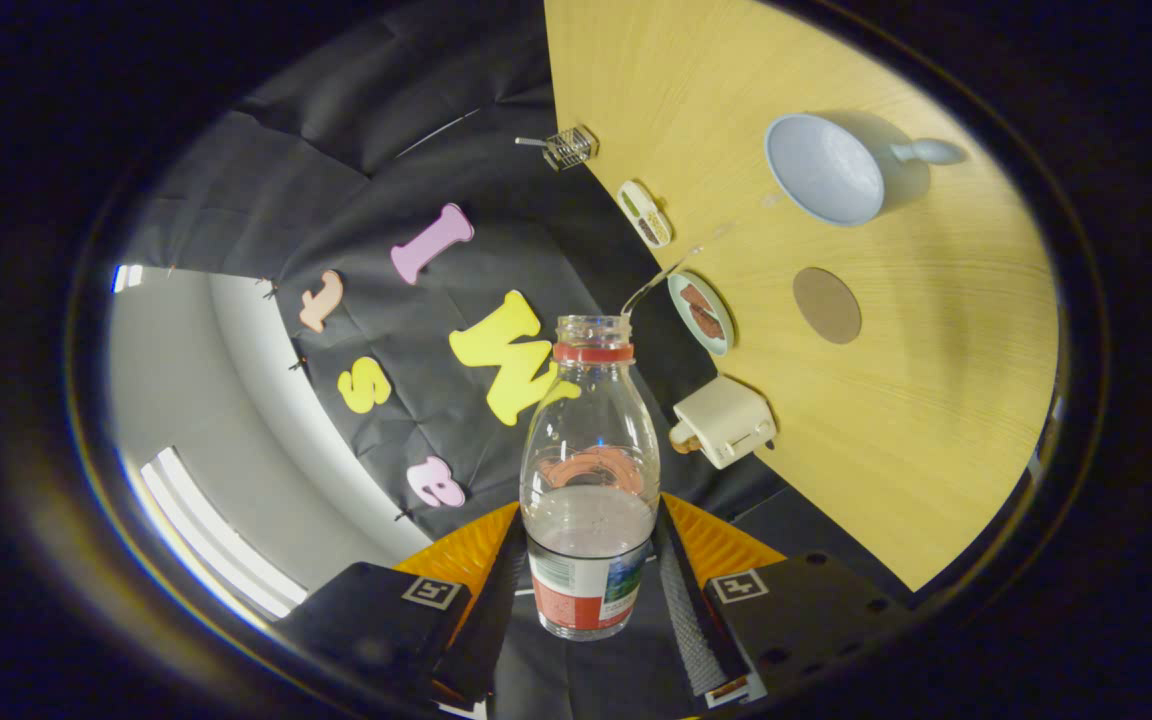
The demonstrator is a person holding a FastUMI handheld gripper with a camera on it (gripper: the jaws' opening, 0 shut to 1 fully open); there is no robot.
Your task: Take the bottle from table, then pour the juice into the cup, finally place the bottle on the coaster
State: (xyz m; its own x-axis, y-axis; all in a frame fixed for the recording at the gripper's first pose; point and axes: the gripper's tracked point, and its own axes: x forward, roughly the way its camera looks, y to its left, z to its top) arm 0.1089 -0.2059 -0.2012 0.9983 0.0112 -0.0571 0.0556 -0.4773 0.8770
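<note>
The bottle [591, 470] sits clamped in our tongs [588, 590], both fingers pressing on its lower body at the label. Its long axis runs straight ahead along the fingers, with the open, capless mouth pointing away from us. The whole view is rolled, so we judge the bottle to be tipped over toward the worktop [936, 430]. A thin clear stream appears to leave the mouth and arc rightward toward the cup [826, 168]. Some liquid remains in the bottle's lower half. Going right, small dishes and a cream-coloured box line the worktop's edge. Past them the round brown coaster [827, 305] lies bare. The pale cup stands beyond it, well apart from the bottle's mouth. We cannot tell whether the cup holds any juice. The coming move turns on aiming the mouth at the cup, which lies ahead and to the right.
</note>
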